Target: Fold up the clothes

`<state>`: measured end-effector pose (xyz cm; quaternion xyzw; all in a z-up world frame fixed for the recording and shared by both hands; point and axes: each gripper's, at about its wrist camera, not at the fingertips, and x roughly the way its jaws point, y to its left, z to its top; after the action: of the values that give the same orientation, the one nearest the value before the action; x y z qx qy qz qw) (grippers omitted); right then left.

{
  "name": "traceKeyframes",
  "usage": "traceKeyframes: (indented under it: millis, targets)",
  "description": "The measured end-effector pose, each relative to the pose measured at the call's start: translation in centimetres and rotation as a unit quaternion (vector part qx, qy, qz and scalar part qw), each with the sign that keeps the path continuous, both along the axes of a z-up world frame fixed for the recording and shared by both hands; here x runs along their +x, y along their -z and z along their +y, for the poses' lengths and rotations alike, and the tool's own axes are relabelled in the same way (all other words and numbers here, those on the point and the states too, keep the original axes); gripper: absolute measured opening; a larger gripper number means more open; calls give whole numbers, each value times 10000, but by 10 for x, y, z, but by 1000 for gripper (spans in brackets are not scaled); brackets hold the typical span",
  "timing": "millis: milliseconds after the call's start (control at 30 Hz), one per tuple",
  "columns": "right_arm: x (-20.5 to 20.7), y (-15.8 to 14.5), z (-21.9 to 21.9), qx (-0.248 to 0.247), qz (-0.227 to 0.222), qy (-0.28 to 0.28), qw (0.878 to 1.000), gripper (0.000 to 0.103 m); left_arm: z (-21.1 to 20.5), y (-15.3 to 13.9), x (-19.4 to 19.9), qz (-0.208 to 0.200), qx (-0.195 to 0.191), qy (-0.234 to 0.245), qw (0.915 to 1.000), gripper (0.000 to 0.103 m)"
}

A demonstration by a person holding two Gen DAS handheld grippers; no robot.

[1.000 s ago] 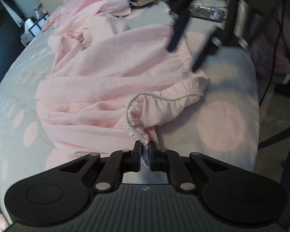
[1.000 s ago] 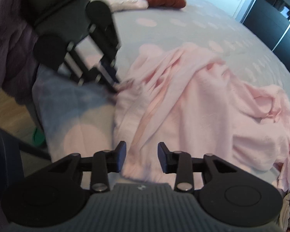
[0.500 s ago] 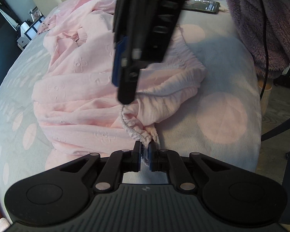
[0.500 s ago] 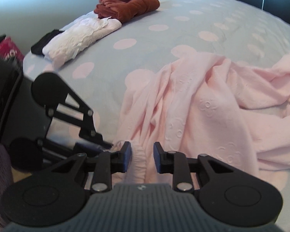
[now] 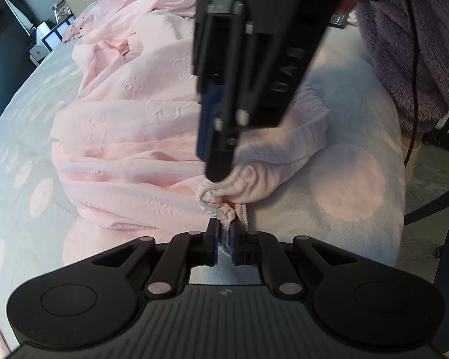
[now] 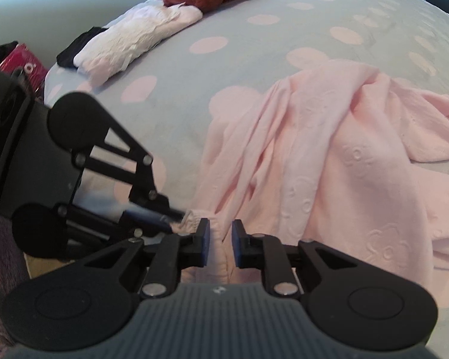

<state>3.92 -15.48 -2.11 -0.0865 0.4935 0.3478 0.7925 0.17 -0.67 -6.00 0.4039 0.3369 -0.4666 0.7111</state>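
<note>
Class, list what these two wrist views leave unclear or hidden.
- Left wrist view: the right gripper looms close and blurred, hiding the garment behind it.
- Right wrist view: the left gripper tips are motion-blurred.
- Right wrist view: garment's right side is cut off by the frame edge.

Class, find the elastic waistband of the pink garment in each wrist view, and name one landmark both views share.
Left wrist view: the elastic waistband runs from lower centre up to the right; the left claw is shut on its bunched end.
Right wrist view: the waistband sits low, centre, between the open right claw's tips.
Shared landmark: the grey bedspread with pink dots.
</note>
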Motion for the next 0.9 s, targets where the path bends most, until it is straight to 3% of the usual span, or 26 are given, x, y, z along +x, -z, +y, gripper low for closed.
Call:
traceKeyframes:
  millis: [333,433,567,700,800,900]
  targets:
    - [-9,15,0,107,376,6,9992,20,3,3,-1,-33,3,9,10000,5]
    - [-21,11,7,-162,43,-227,9996,18,4,3,-1,-40,-24,-23,10000,11]
    - [-39,4,17,-568,-491,-579,9955,3,10,-8,1,111,-215,-127,9996,23]
    - [-73,-7,30,-1077,-1322,-1308,9766,0,22,-25,2,465,-537,-110,9974,33]
    - [-83,-4,32,-1067,-1264,-1419,9760,0,25,-32,2,450,-638,-126,9969,37]
    - [-73,-4,23,-857,-968,-1037,9862,3,23,-32,5,419,-712,-256,9963,34]
